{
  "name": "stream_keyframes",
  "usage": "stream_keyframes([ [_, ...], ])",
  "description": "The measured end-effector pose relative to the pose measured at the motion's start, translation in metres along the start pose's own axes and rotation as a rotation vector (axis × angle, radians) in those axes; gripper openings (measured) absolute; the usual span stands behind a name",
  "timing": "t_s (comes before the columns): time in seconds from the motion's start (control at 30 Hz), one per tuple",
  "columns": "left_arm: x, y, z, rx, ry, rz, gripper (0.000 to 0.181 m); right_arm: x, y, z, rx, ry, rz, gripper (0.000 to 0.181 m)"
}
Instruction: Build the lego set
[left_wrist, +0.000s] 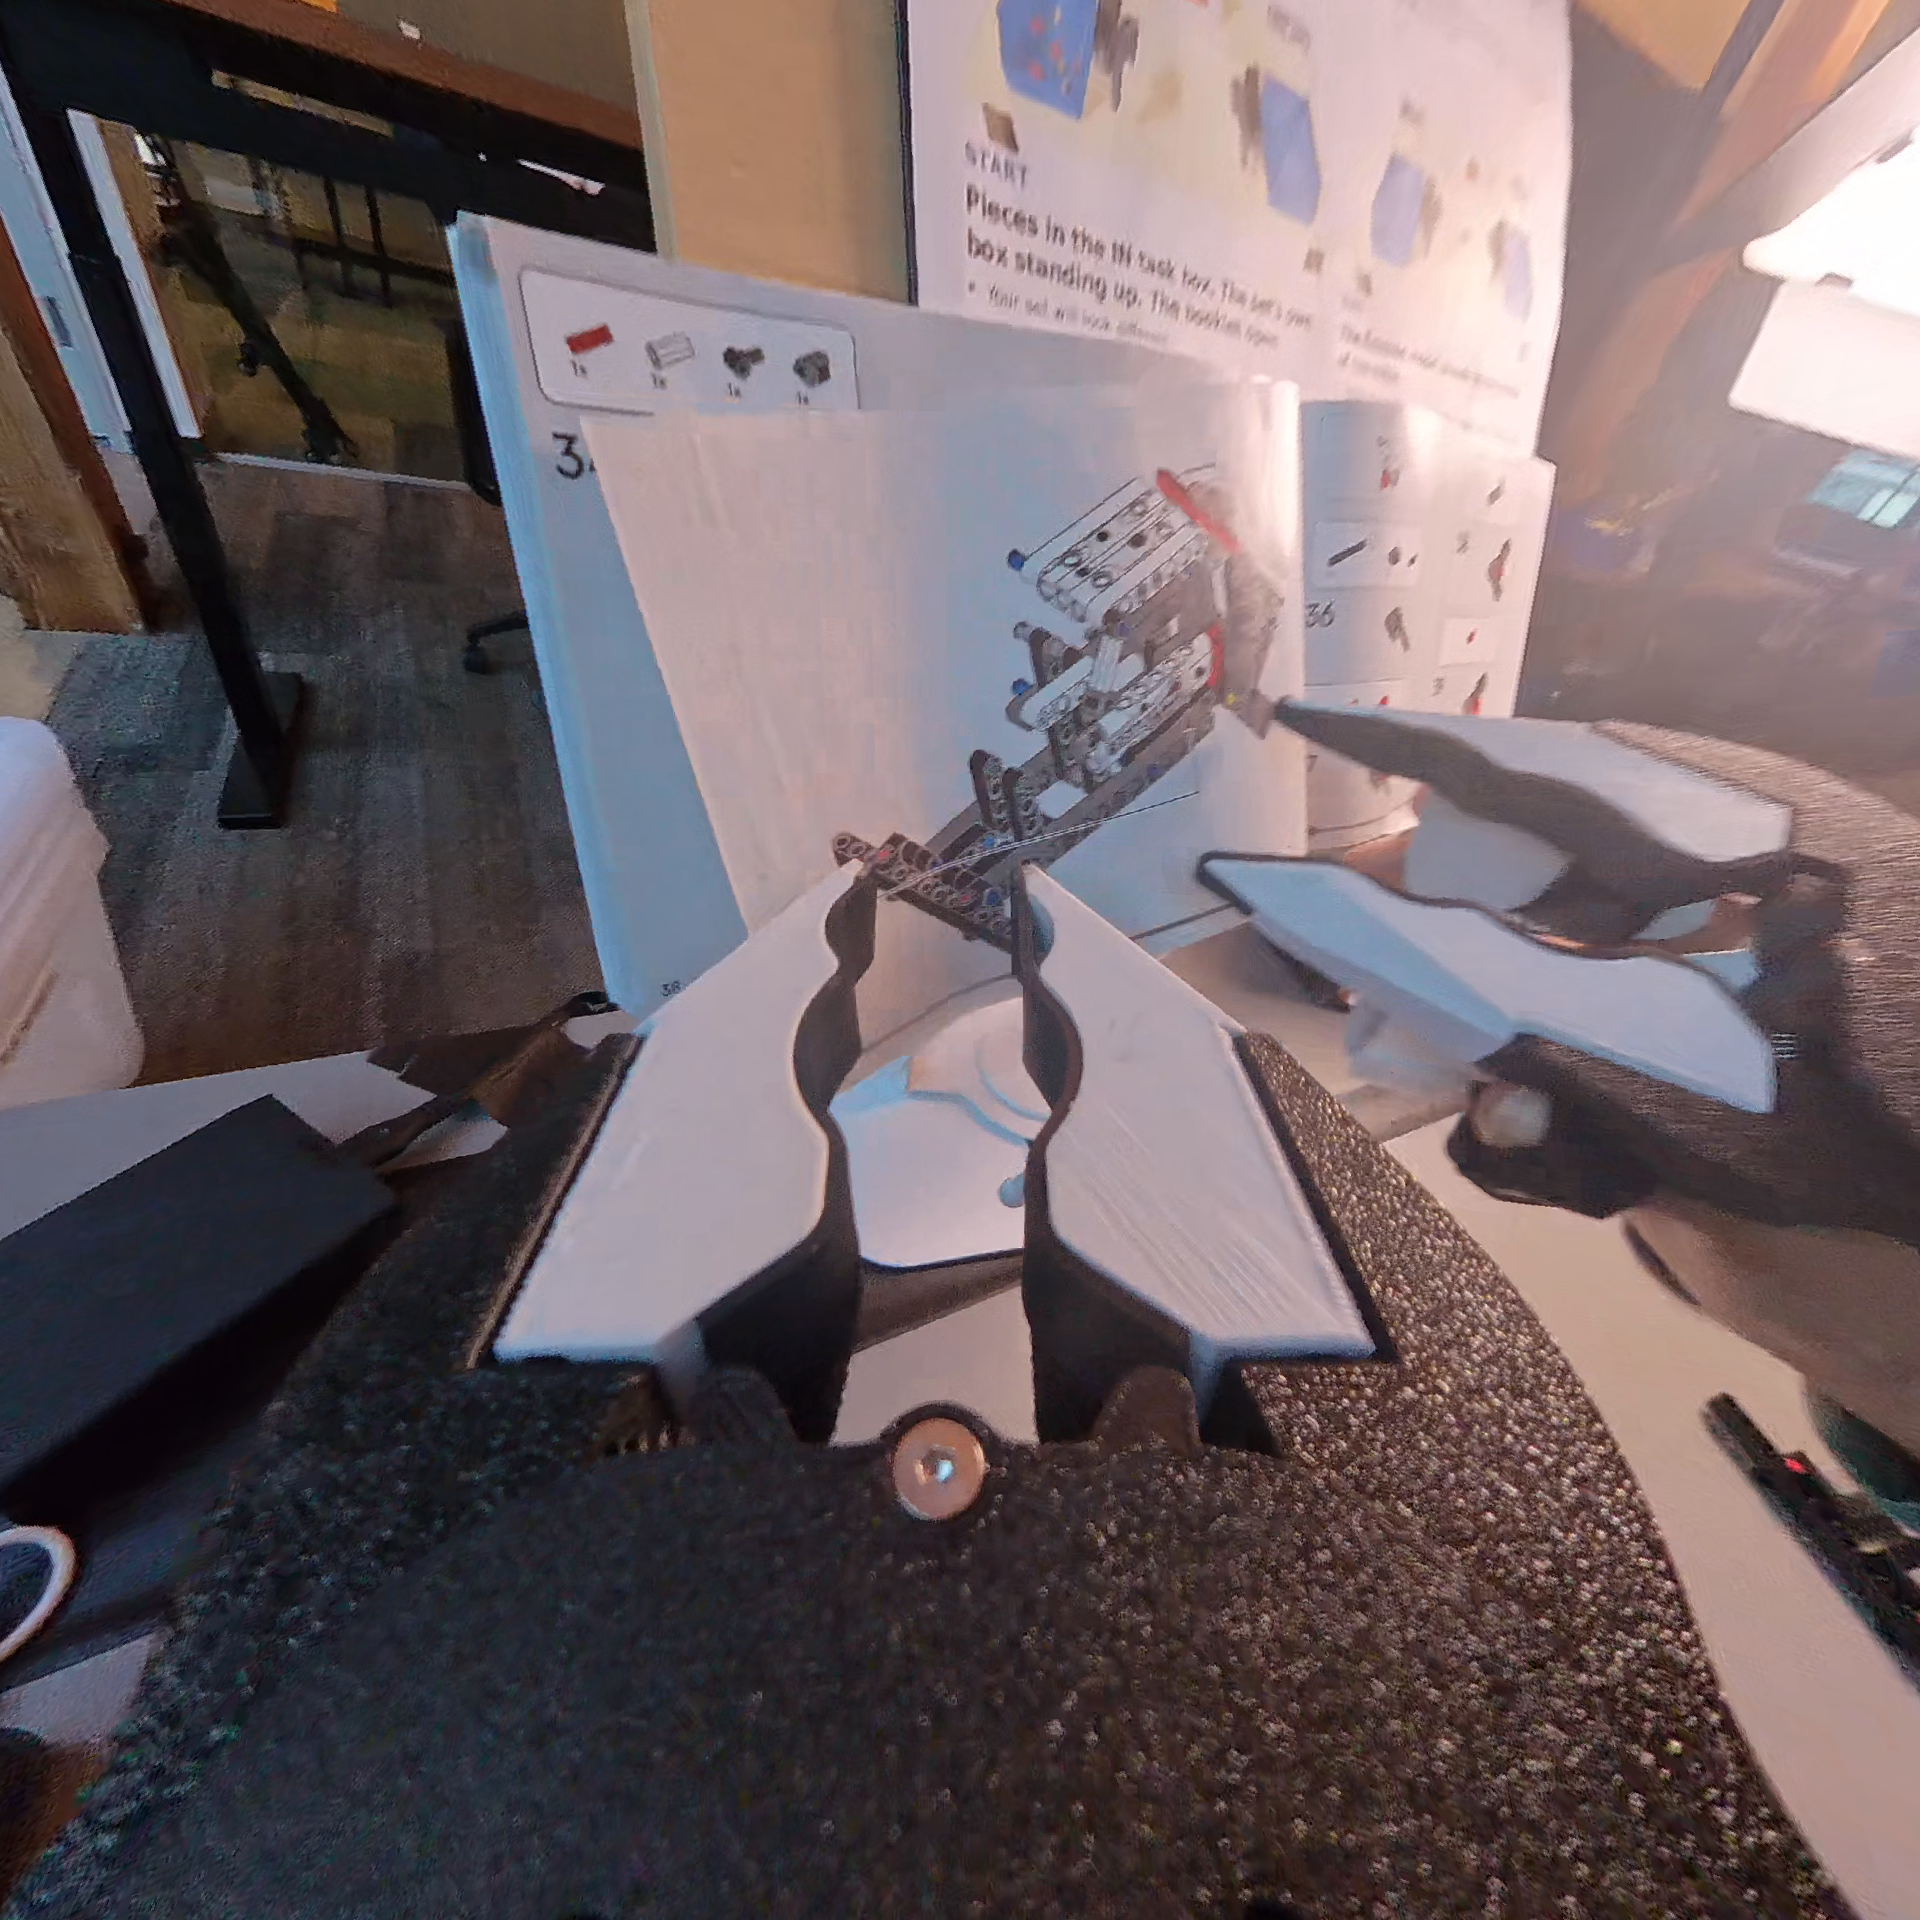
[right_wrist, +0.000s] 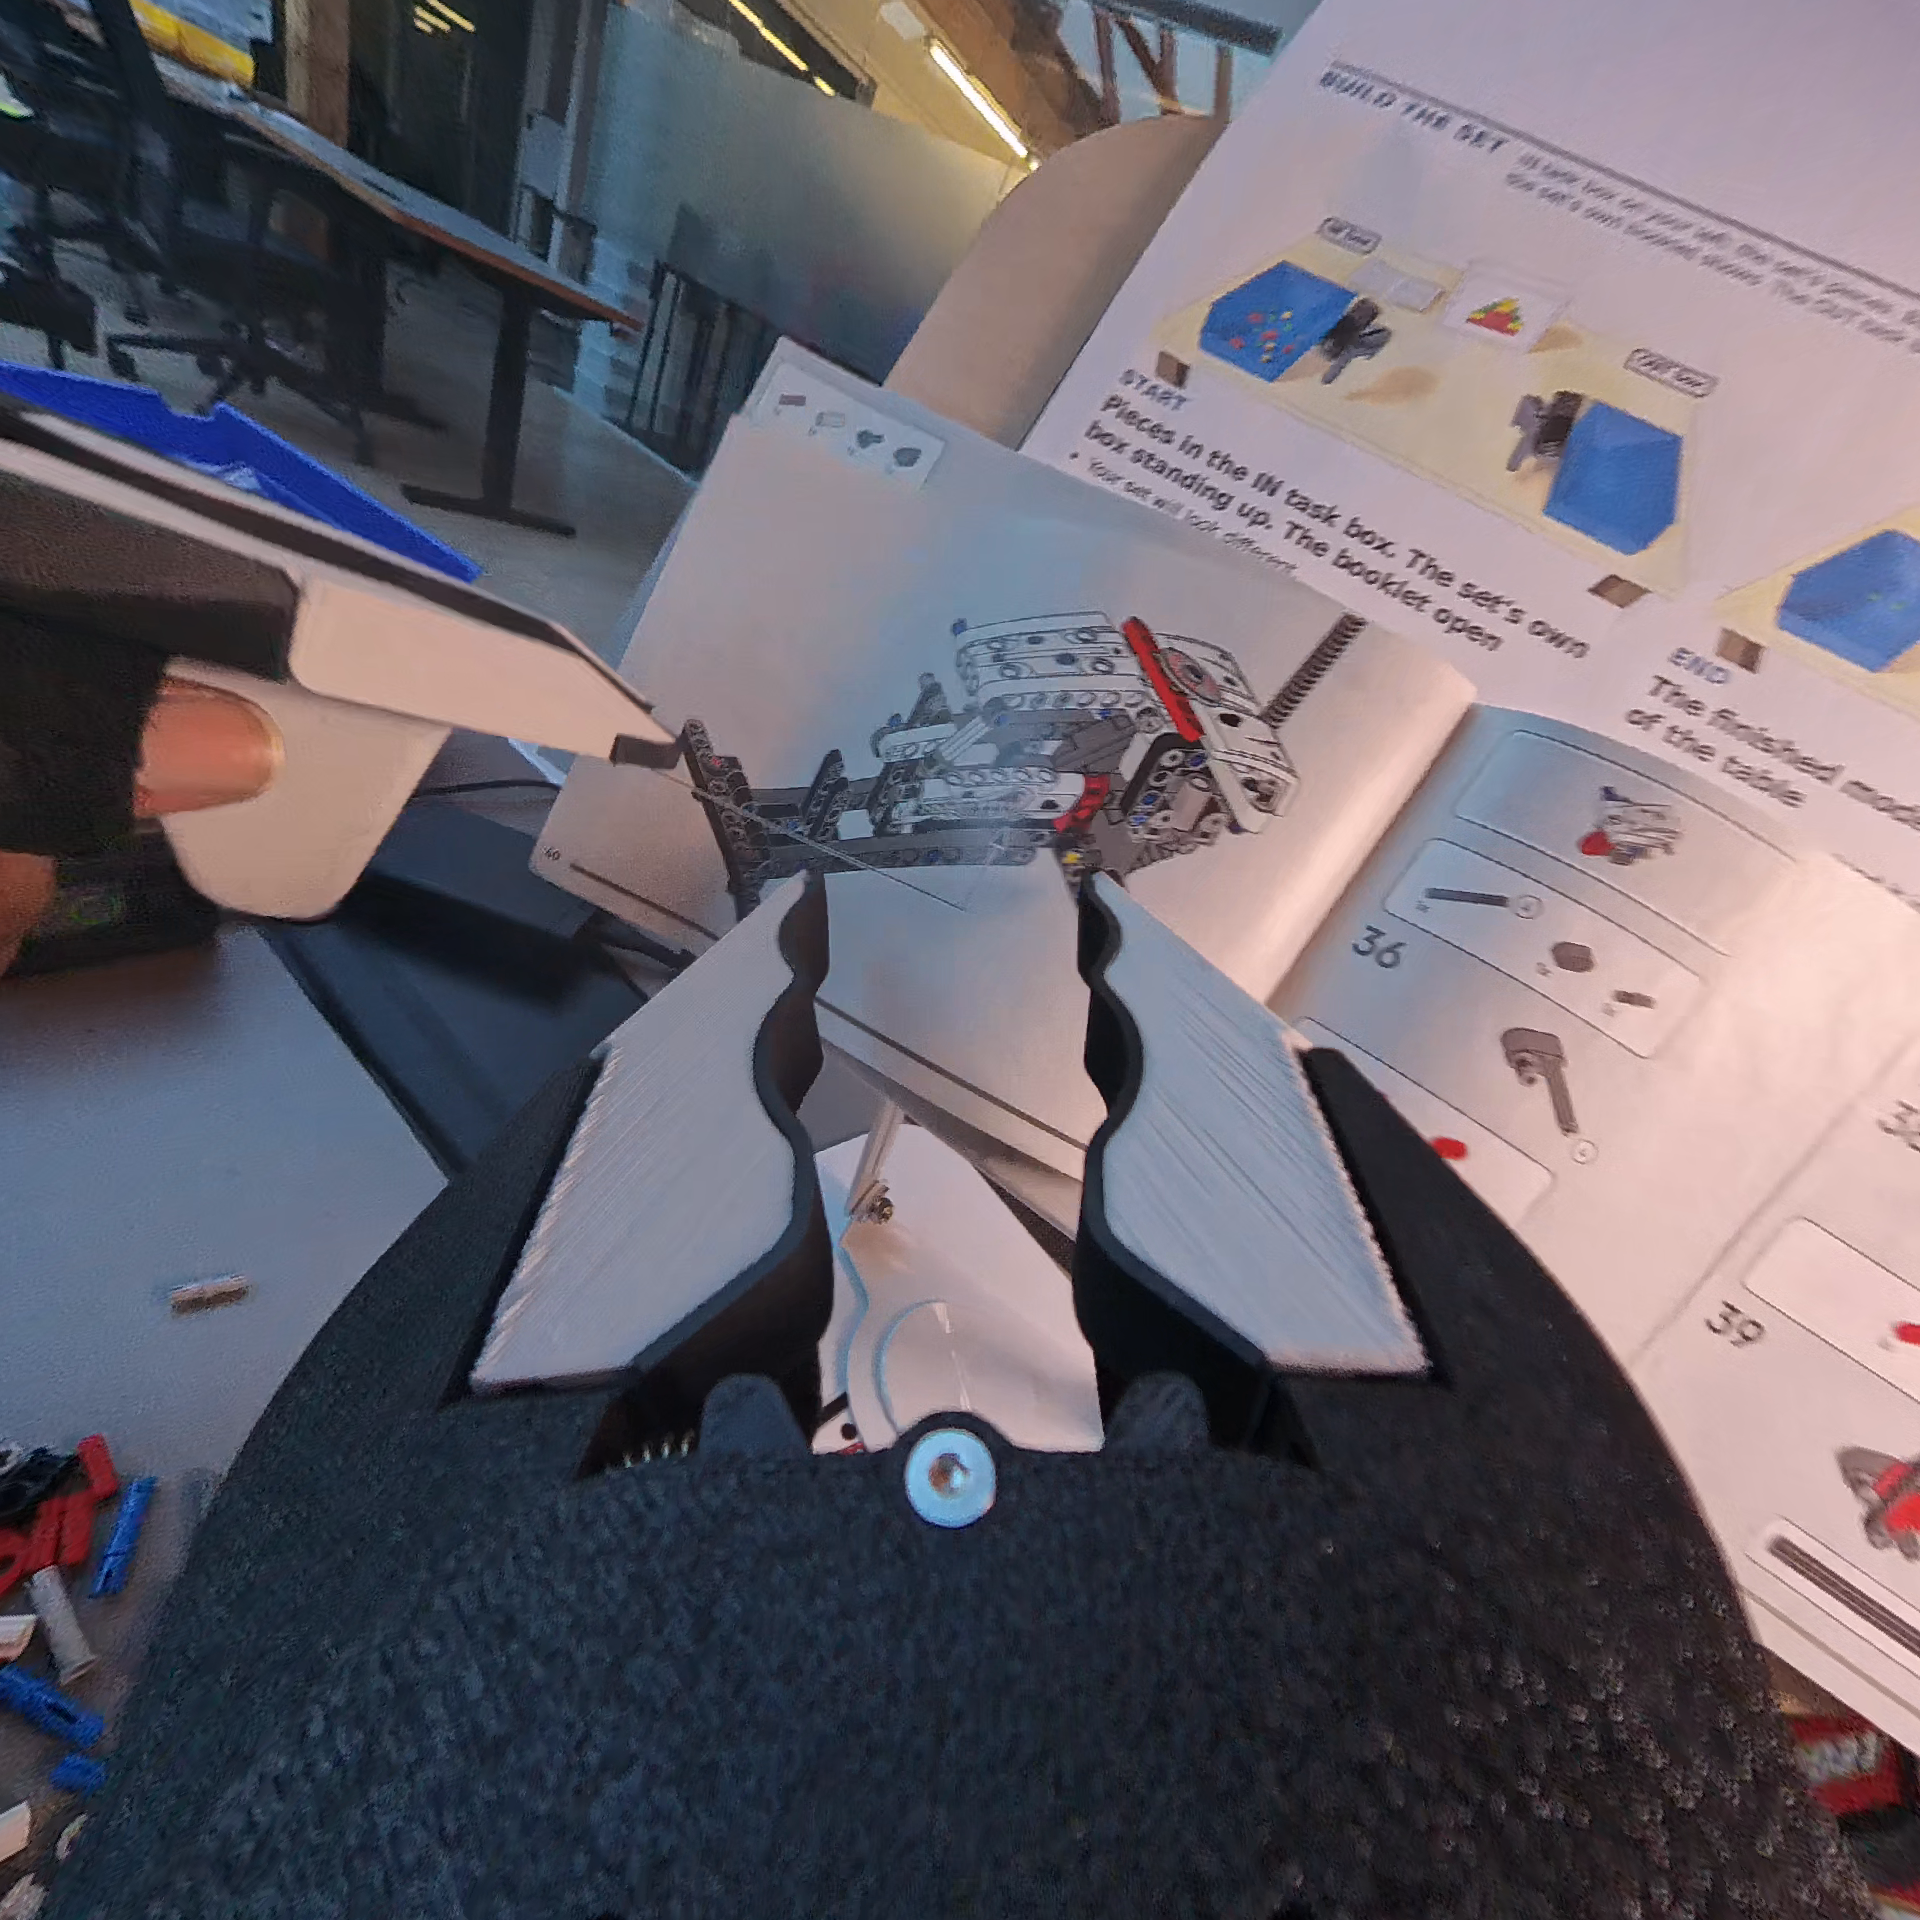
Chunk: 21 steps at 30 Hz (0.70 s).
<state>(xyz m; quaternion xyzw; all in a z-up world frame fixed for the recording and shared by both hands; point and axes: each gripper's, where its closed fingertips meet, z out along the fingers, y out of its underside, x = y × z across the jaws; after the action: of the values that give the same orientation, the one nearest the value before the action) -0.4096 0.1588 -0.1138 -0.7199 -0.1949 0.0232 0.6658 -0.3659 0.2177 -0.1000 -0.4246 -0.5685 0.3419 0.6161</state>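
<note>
Both claws are up at the instruction booklet, which stands open at the back of the table. One loose page is curling forward off it. The left gripper is released, with a clear gap between its fingers and the tips right at the lower part of that page. From the other side, one of its fingertips sits at the page's left edge. The right gripper is spread wide too, gripping nothing, and it faces the printed drawing near the page's right edge. The lego itself is down on the table: loose red, blue and black pieces lie at the near left corner, well apart from both claws, and a small pale piece lies alone on bare tabletop with room around it. A blue bin sits behind the left claw, and a big printed sheet closes off the back right.
</note>
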Motion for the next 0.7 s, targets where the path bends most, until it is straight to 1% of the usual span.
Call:
stream_keyframes([
  [0.1,-0.015,0.006,0.011,-0.026,-0.085,0.068,0.023,0.025,0.004,-0.013,0.005,0.079,0.017,0.040],
  [0.2,-0.027,0.003,0.014,-0.034,-0.150,0.136,0.023,0.046,0.023,-0.018,-0.044,0.131,0.037,0.029],
  [0.3,-0.033,-0.006,0.011,-0.019,-0.177,0.163,0.025,0.046,0.040,-0.012,-0.102,0.106,0.007,0.019],
  [0.37,-0.026,-0.018,0.000,0.043,-0.145,0.094,0.027,0.040,0.040,-0.005,-0.120,0.094,-0.065,0.018],
  [0.4,-0.021,-0.018,-0.006,0.063,-0.117,0.042,0.028,0.038,0.040,-0.001,-0.135,0.099,-0.103,0.017],
  [0.47,-0.006,-0.003,-0.018,0.069,-0.032,-0.102,0.031,0.034,0.038,0.004,-0.170,0.103,-0.153,0.015],
  [0.5,0.003,0.012,-0.021,0.052,0.025,-0.190,0.032,0.033,0.037,0.006,-0.192,0.098,-0.166,0.015],
  [0.57,0.023,0.050,-0.024,-0.019,0.143,-0.391,0.034,0.031,0.038,0.010,-0.242,0.090,-0.191,0.015],
  [0.63,0.043,0.076,-0.024,-0.034,0.271,-0.664,0.037,0.032,0.039,0.011,-0.276,0.089,-0.203,0.015],
  [0.7,0.057,0.084,-0.017,0.013,0.393,-0.981,0.044,0.032,0.039,0.012,-0.299,0.090,-0.199,0.015],
])
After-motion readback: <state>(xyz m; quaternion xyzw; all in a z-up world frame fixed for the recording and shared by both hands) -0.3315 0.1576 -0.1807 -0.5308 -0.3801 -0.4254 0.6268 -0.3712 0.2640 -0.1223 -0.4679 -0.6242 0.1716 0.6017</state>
